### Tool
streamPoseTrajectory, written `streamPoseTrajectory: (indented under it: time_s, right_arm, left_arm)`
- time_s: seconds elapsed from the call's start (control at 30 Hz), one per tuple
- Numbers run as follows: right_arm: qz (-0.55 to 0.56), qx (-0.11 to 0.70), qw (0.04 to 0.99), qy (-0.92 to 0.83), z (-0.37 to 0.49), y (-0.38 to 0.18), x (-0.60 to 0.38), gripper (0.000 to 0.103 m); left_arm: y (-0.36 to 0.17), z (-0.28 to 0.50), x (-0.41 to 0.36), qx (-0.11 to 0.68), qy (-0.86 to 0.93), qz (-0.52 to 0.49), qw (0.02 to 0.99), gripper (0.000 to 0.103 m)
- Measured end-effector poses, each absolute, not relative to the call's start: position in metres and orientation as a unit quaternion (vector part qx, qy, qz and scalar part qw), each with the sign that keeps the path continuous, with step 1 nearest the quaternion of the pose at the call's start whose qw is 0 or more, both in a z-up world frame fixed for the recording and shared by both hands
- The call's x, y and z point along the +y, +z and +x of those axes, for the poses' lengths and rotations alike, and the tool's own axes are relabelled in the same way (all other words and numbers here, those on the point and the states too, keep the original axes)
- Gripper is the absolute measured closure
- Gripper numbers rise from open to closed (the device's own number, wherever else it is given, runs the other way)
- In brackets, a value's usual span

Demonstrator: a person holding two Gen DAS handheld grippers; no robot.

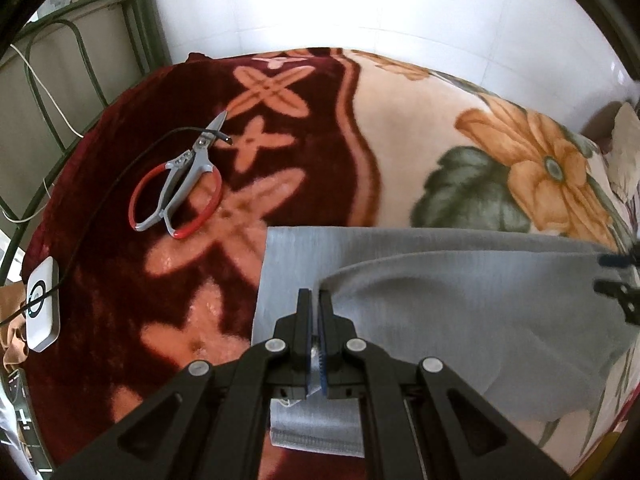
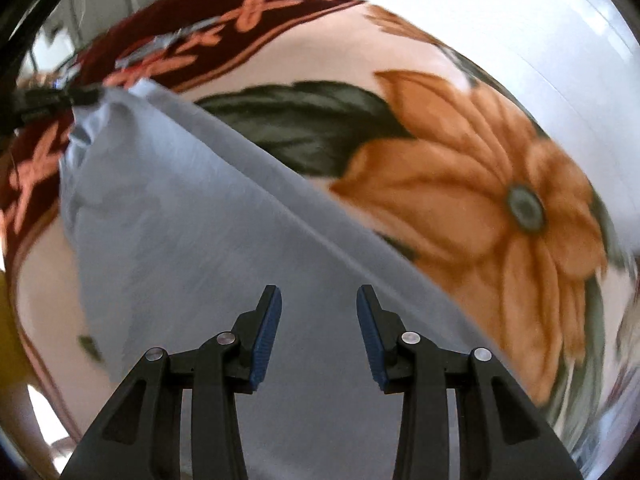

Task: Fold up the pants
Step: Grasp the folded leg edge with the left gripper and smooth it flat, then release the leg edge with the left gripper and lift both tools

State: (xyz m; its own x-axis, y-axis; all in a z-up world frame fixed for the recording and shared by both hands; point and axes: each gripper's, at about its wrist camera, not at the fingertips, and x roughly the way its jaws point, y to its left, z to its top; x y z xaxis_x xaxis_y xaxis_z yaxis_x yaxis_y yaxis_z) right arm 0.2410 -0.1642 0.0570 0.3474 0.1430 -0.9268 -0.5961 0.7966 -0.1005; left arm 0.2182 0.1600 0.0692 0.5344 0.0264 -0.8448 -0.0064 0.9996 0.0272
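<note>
- Your left gripper (image 1: 316,300) is clamped tight on a bit of the pants (image 1: 460,300) w/ grey fabric squeezed between the blue pads. That pinched edge is lifted, and the cloth curls up from it.
- Your right gripper (image 2: 319,312) has its fingers spread wide apart, nothing between them, just over the grey cloth. Right wrist view is pretty blurry, so can't tell if the fingertips touch the fabric.
- Pants (image 2: 224,248) lie on the blanket (image 1: 400,128), at its near side, partly folded: a flat bottom layer w/ a 2nd layer over it. A ribbed band (image 1: 316,436) shows under your left gripper.
- In the right wrist view the left gripper (image 2: 76,98) shows at far left, holding a bunched corner of the pants.
- Scissors (image 1: 176,188) w/ red handles sit on the dark red part of the blanket, well apart from the pants. A black cable (image 1: 104,196) runs across them.
- A white box (image 1: 43,304) sits at the blanket's left edge, next to the green bed frame (image 1: 132,28).
</note>
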Motion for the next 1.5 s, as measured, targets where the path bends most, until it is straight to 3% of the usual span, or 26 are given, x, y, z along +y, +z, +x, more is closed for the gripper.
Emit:
streamPoseTrajectory:
  time_s: [0.2, 0.33, 0.37, 0.4, 0.47, 0.53, 0.8, 0.93, 1.3, 1.43, 1.5]
  right_arm:
    - [-0.274, 0.52, 0.766, 0.259, 0.261, 0.038, -0.15, 0.063]
    - [-0.255, 0.533, 0.76, 0.271, 0.272, 0.034, -0.153, 0.063]
    - [-0.247, 0.537, 0.759, 0.273, 0.273, 0.033, -0.153, 0.067]
    - [-0.236, 0.543, 0.757, 0.278, 0.274, 0.032, -0.154, 0.079]
    - [-0.224, 0.545, 0.758, 0.281, 0.27, 0.033, -0.156, 0.094]
    - [-0.232, 0.53, 0.767, 0.279, 0.26, 0.038, -0.156, 0.1]
    - [-0.216, 0.439, 0.829, 0.271, 0.229, 0.094, -0.17, 0.1]
    - [-0.224, 0.423, 0.846, 0.236, 0.246, 0.092, -0.163, 0.1]
    - [-0.236, 0.453, 0.84, 0.182, 0.268, 0.013, -0.147, 0.099]
    - [-0.226, 0.452, 0.845, 0.174, 0.269, 0.014, -0.149, 0.099]
    - [-0.216, 0.455, 0.848, 0.164, 0.27, 0.018, -0.15, 0.093]
  left_arm:
    - [0.071, 0.212, 0.158, 0.477, 0.005, 0.004, 0.879, 0.101]
    - [0.077, 0.205, 0.158, 0.465, 0.004, -0.005, 0.885, 0.101]
    - [0.079, 0.203, 0.158, 0.462, 0.004, -0.007, 0.887, 0.101]
    - [0.081, 0.201, 0.158, 0.46, 0.003, -0.009, 0.888, 0.101]
    - [0.085, 0.197, 0.157, 0.455, 0.0, -0.013, 0.89, 0.101]
    - [0.091, 0.191, 0.156, 0.45, -0.002, -0.012, 0.893, 0.101]
    - [0.136, 0.174, 0.158, 0.402, 0.014, 0.006, 0.915, 0.101]
    - [0.138, 0.197, 0.157, 0.405, 0.016, 0.009, 0.914, 0.101]
    - [0.052, 0.268, 0.168, 0.49, 0.037, 0.018, 0.871, 0.099]
    - [0.04, 0.27, 0.171, 0.495, 0.05, 0.028, 0.867, 0.091]
    - [0.042, 0.267, 0.176, 0.494, 0.051, 0.019, 0.867, 0.088]
